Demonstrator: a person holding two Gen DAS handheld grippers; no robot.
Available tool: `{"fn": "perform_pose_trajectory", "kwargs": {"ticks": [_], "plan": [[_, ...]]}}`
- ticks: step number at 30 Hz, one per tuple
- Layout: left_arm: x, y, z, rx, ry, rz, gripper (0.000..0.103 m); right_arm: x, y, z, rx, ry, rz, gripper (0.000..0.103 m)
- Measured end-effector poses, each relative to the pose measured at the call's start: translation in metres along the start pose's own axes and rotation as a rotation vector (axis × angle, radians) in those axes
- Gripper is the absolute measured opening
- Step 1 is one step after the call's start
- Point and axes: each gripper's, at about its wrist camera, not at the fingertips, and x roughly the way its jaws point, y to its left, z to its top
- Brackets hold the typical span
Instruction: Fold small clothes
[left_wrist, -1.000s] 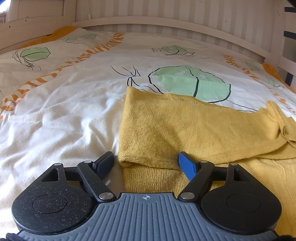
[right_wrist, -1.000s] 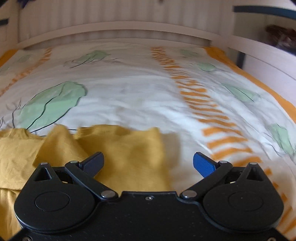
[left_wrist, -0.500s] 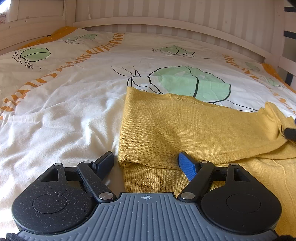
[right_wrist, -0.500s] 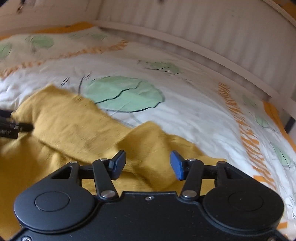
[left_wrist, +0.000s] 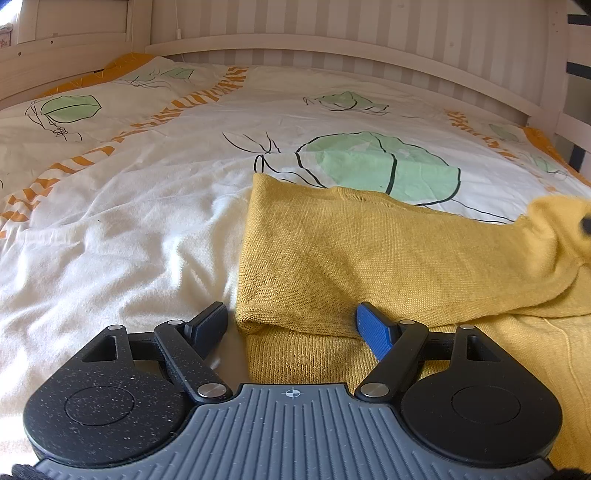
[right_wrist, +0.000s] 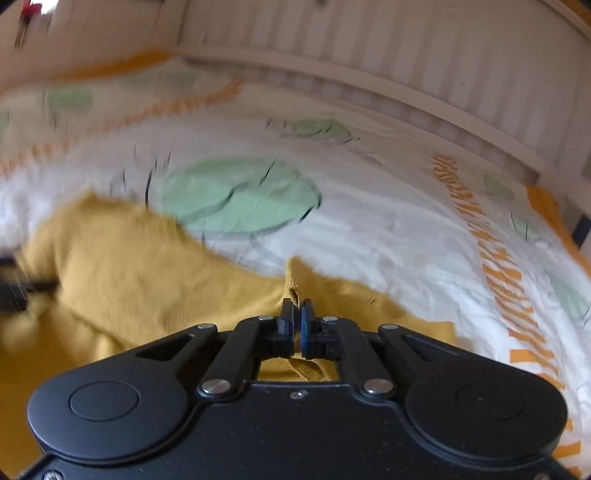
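Note:
A mustard-yellow knit garment (left_wrist: 369, 251) lies partly folded on the bed, a folded sleeve layer lying across its body. My left gripper (left_wrist: 291, 325) is open, its fingers astride the folded left edge near the hem, low over the fabric. In the right wrist view, my right gripper (right_wrist: 296, 317) is shut on a pinched fold of the yellow garment (right_wrist: 147, 266) at its right side. The lifted, blurred cloth and a dark fingertip show at the far right of the left wrist view (left_wrist: 585, 225).
The bed has a white duvet (left_wrist: 129, 229) with green leaf prints and orange stripes. A white slatted bed frame (left_wrist: 332, 48) runs along the far side and continues at the right (right_wrist: 443, 92).
My right gripper swung left over the garment, closed from wide open and gripped a fold of the yellow fabric. My left gripper stayed still and open.

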Motion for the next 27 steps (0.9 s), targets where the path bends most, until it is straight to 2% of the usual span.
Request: {"fn": "perform_pose_trajectory", "kwargs": {"ticks": [4, 6, 11, 15, 16, 17, 20, 21, 22, 24, 27], "plan": [[0.000, 0.000, 0.000, -0.001, -0.001, -0.001, 0.076, -0.028, -0.039, 0.020, 0.113, -0.021, 0.053, 0.007], [0.000, 0.000, 0.000, 0.000, 0.000, 0.000, 0.076, -0.034, -0.060, 0.024, 0.181, -0.004, 0.055, 0.007], [0.000, 0.000, 0.000, 0.000, 0.000, 0.000, 0.076, -0.014, -0.102, 0.015, 0.383, 0.076, 0.059, 0.007], [0.000, 0.000, 0.000, 0.000, 0.000, 0.000, 0.076, 0.017, -0.112, -0.003, 0.418, 0.175, 0.030, 0.009], [0.000, 0.000, 0.000, 0.000, 0.000, 0.000, 0.076, 0.025, -0.113, -0.007, 0.420, 0.192, 0.019, 0.015], [0.000, 0.000, 0.000, 0.000, 0.000, 0.001, 0.076, 0.030, -0.114, -0.012, 0.414, 0.191, 0.002, 0.019], [0.000, 0.000, 0.000, 0.000, -0.001, 0.000, 0.076, 0.027, -0.115, -0.020, 0.398, 0.168, -0.035, 0.022], [0.000, 0.000, 0.000, 0.001, -0.001, 0.001, 0.077, 0.024, -0.115, -0.022, 0.401, 0.160, -0.027, 0.026], [0.000, 0.000, 0.000, 0.001, -0.001, 0.001, 0.077, 0.021, -0.111, -0.024, 0.394, 0.155, -0.013, 0.037], [0.000, 0.000, 0.000, 0.001, -0.001, 0.001, 0.077, 0.016, -0.102, -0.027, 0.343, 0.149, 0.001, 0.046], [-0.001, 0.000, 0.000, 0.003, -0.001, 0.002, 0.077, 0.018, -0.086, -0.034, 0.256, 0.184, -0.010, 0.046]]}}
